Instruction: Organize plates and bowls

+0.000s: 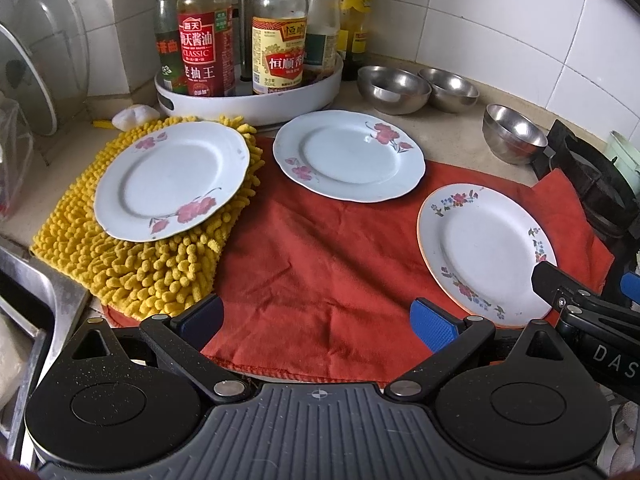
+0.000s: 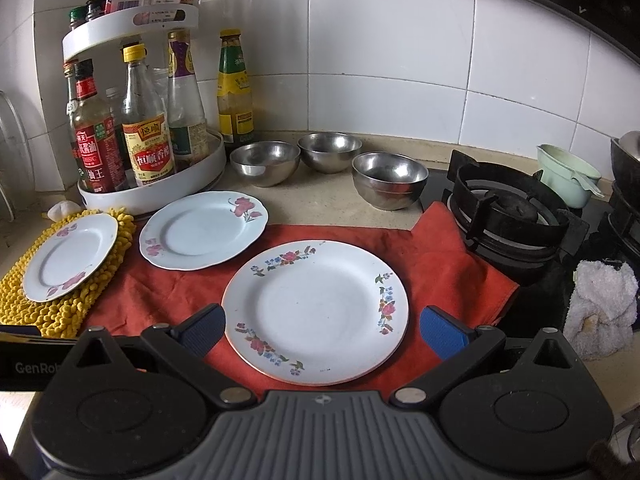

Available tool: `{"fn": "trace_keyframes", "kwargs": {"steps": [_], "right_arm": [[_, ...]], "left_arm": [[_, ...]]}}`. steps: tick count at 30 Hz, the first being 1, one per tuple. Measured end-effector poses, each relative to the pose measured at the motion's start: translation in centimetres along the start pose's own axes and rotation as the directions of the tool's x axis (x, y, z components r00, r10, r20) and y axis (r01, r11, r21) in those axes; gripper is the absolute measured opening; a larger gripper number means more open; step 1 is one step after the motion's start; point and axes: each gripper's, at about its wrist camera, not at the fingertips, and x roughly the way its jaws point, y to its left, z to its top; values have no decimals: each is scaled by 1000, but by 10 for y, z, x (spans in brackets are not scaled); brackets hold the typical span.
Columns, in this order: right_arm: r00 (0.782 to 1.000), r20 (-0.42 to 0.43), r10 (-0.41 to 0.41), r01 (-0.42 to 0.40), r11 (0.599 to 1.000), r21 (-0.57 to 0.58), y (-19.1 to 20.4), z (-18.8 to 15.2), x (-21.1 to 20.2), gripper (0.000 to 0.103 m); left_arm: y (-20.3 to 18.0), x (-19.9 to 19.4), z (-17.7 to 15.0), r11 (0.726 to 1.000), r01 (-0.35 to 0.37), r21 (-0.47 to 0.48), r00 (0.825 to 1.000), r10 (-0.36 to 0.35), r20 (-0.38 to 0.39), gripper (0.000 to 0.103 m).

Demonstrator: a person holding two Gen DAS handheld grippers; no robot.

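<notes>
Plates, three in all, lie flat on the kitchen counter (image 2: 344, 208), each apart from the others. One pink-flowered plate (image 1: 172, 184) sits on a yellow chenille mat (image 1: 160, 272) toward the counter's left end. A second pink-flowered plate (image 1: 348, 156) with a scalloped rim lies at the back edge of a red cloth (image 1: 320, 264), partly over the bare counter, just in front of a white turntable rack (image 1: 256, 108) of sauce bottles. The third, a plate with small mixed flowers (image 2: 316, 312), rests on the red cloth near its right side and front edge.

Three stainless steel bowls stand upright behind the cloth near the tiled wall: the left bowl (image 2: 265, 162), the middle bowl (image 2: 330, 152) and the right bowl (image 2: 390, 180), which stands just beside the gas burner (image 2: 508, 212). A white rag (image 2: 604, 304) lies in front of the burner.

The left gripper (image 1: 316, 320) hovers over the front of the red cloth, its blue-padded fingers (image 1: 434, 330) wide apart and holding nothing. The right gripper (image 2: 322, 332) has its fingers (image 2: 442, 334) spread apart on either side of the mixed-flower plate's near half; whether they touch it cannot be told.
</notes>
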Motion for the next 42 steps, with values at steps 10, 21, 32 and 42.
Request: {"fn": "trace_keyframes", "kwargs": {"steps": [10,21,32,42], "right_arm": [[999,-10,-33,33,999,6,0,3,2,101],[994,-65,-88,89,996,12,-15,5,11,100],[991,-100,-84,86,996,22,-40,21,48,100],[987,-147,-61,66,998,25,-55,28,84,100]], "left_arm": [[-7,5,6,999,7,54,1000,-7,10,102],[-31,26,14,994,48,103,998,-44,-47,103],[-56,54,32,991,48,122,994,-36,-99,103],[-77,79,43,985,52,163,989,-27,-147,103]]}}
